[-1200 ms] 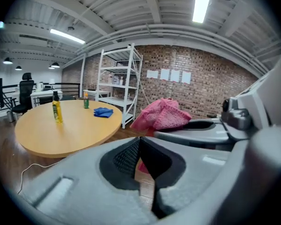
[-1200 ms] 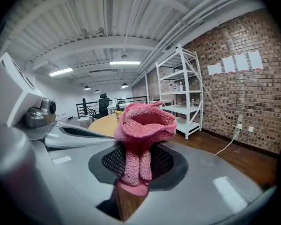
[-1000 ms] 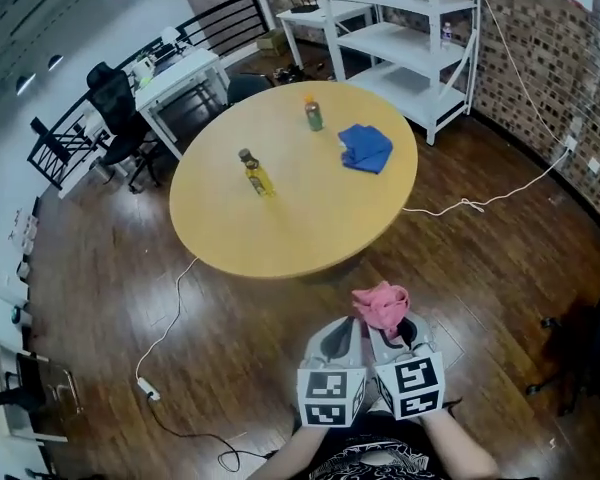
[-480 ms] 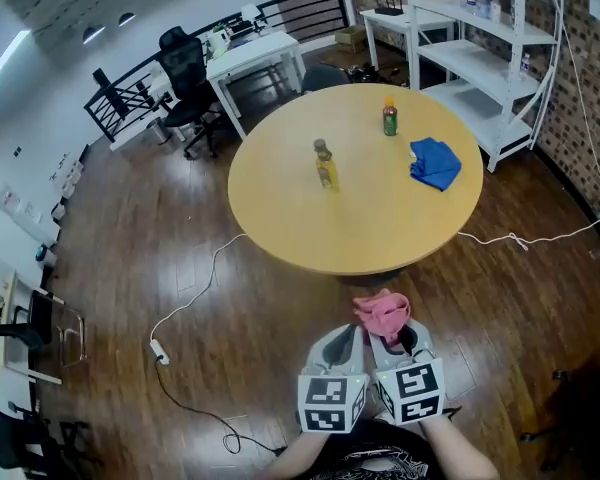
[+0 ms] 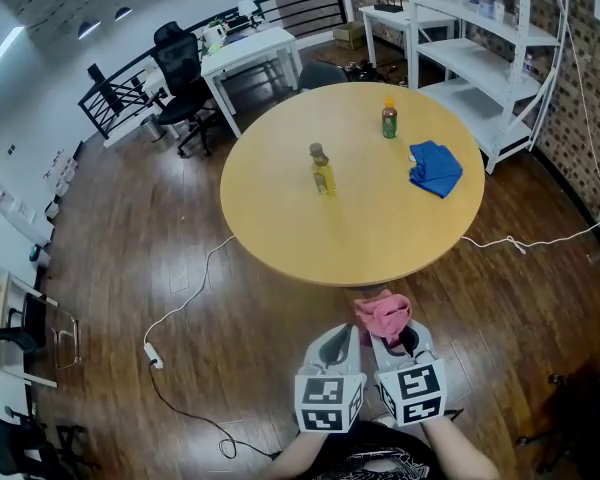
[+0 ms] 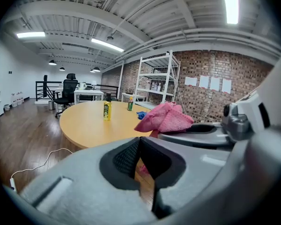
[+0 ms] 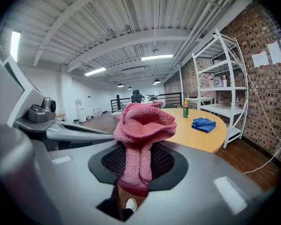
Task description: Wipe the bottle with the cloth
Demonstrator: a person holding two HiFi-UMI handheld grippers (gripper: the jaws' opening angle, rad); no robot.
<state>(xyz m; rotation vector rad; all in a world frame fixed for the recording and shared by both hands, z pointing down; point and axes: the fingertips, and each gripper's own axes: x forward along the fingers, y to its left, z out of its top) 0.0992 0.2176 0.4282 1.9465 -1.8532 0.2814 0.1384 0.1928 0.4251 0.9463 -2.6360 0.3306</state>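
A yellow bottle [image 5: 322,171] stands upright near the middle of the round wooden table [image 5: 280,228]; it also shows far off as the yellow bottle [image 6: 106,111] in the left gripper view. A pink cloth [image 5: 382,313] is pinched in my right gripper [image 5: 388,334], bunched above the jaws; in the right gripper view the pink cloth [image 7: 141,134] fills the centre. My left gripper [image 5: 342,340] is shut and empty, side by side with the right one. Both grippers hang over the floor, short of the table's near edge.
A green-labelled bottle [image 5: 389,119] and a blue cloth [image 5: 435,167] lie on the table's far right. White shelving [image 5: 490,38] stands by the brick wall, a white desk [image 5: 245,53] and office chairs [image 5: 175,58] behind the table. Cables [image 5: 175,318] trail on the wooden floor.
The view has swung round, so the table now sits more centred and slightly nearer. Both grippers keep their place low in the frame, the pink cloth still held.
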